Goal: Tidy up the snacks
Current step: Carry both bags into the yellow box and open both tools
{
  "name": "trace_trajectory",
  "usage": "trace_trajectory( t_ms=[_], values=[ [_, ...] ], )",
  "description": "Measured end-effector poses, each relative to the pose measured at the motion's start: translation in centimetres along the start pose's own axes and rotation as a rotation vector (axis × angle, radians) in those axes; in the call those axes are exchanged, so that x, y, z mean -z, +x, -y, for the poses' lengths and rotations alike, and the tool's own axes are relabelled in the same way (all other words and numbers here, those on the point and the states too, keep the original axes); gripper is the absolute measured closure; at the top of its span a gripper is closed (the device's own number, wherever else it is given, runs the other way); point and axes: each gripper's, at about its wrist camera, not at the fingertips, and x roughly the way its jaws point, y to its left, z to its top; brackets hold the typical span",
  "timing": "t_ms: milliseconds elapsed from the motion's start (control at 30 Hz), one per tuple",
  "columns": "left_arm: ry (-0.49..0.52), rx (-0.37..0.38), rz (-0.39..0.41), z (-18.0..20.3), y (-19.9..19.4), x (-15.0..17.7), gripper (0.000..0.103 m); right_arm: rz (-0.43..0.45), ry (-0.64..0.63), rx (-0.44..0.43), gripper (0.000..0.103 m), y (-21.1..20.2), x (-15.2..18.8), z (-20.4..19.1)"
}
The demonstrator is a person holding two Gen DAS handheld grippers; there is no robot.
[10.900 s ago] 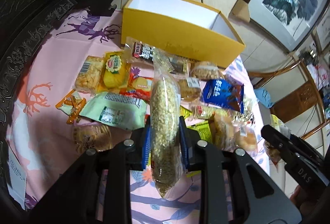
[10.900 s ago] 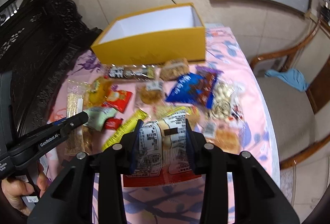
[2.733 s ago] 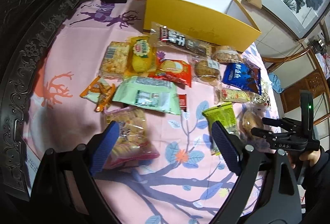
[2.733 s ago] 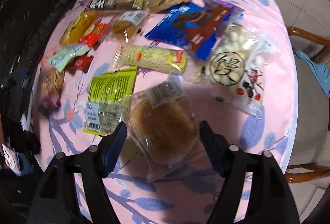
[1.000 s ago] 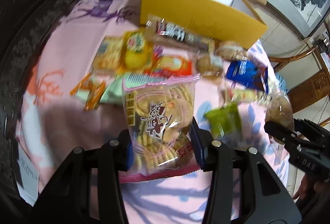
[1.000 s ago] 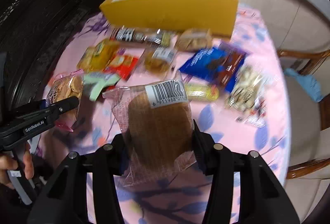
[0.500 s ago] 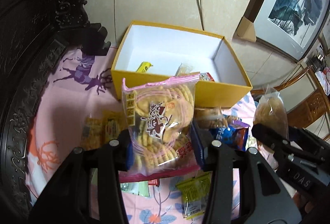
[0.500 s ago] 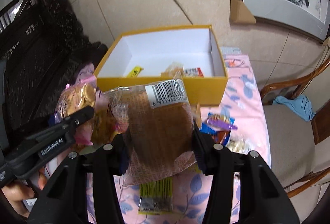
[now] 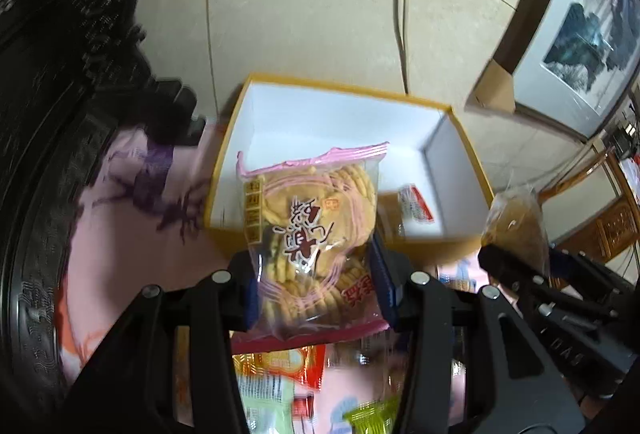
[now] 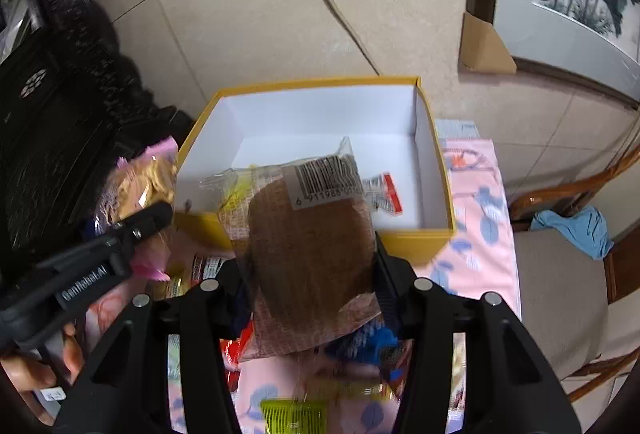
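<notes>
- My left claw point(image 9: 316, 288) is clamped on a clear, pink-edged bag of round golden rice crackers point(image 9: 314, 234), its blue pads pressing both sides of the bag. The bag stands upright in front of the near wall of the box.
- In my right wrist view the same left claw point(image 10: 158, 212) shows at the left edge, with the person's hand point(image 10: 38, 366) on its handle below.
- The yellow cardboard box with a white inside point(image 9: 448, 150) sits open at the far end of the pink, leaf-printed surface point(image 9: 120, 218). A small red-and-white wrapped snack point(image 9: 416, 204) lies on its floor towards the right wall.
- My right claw point(image 10: 310, 272) grips a clear plastic packet holding a round brown cake point(image 10: 308, 246), barcode label at the top. The packet is raised over the near wall of the box.
- From the left wrist view that right claw point(image 9: 504, 262) and its cake packet appear just right of the box.
- Loose snack packets, blurred, lie on the surface beneath both claws; a green packet point(image 10: 292, 414) is nearest me.
- A chair with a grey seat point(image 10: 560, 294) stands right of the surface, a blue cloth point(image 10: 576, 226) on it.
</notes>
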Motion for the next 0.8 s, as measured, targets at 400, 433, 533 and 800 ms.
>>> trace_trajectory(
  t_ms=[400, 433, 533, 800],
  values=[
    [-0.085, -0.050, 0.031, -3.2, 3.8, -7.7, 0.013, 0.028, 0.033, 0.089, 0.039, 6.1, -8.1, 1.6],
    [-0.089, -0.051, 0.032, -3.5, 3.7, -7.6, 0.013, 0.028, 0.037, 0.085, 0.039, 6.2, -8.1, 1.8],
    [-0.103, -0.037, 0.025, -4.4, 3.3, -7.0, 0.013, 0.018, 0.053, 0.058, 0.039, 6.2, -7.4, 2.0],
    [-0.058, -0.077, 0.038, -5.4, -0.3, -0.6, 0.013, -0.066, -0.028, -0.037, 0.038, 3.8, -0.8, 0.8]
  ],
)
